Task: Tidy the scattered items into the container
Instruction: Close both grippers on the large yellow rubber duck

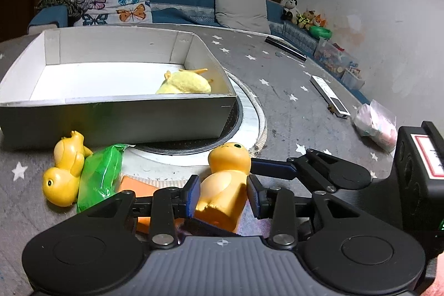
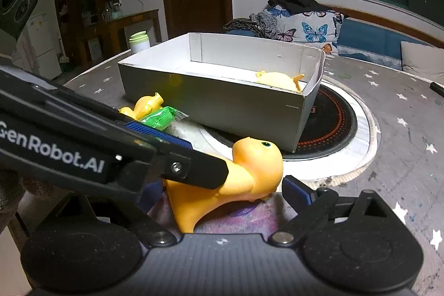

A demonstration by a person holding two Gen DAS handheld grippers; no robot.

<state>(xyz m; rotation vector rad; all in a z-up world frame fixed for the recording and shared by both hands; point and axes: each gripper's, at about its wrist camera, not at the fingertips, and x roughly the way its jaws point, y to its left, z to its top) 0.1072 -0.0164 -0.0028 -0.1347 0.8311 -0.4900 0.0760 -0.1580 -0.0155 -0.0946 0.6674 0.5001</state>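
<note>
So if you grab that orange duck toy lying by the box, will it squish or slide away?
The orange duck toy looks like smooth, glossy, hollow plastic or rubber, so it is probably light and may give a little. Its rounded belly could slip between the left hand-held gripper pads. Lying on its back, it might rock or roll if nudged.

Orange duck toy (image 1: 224, 185) on its back before grey box (image 1: 116, 115).
</note>
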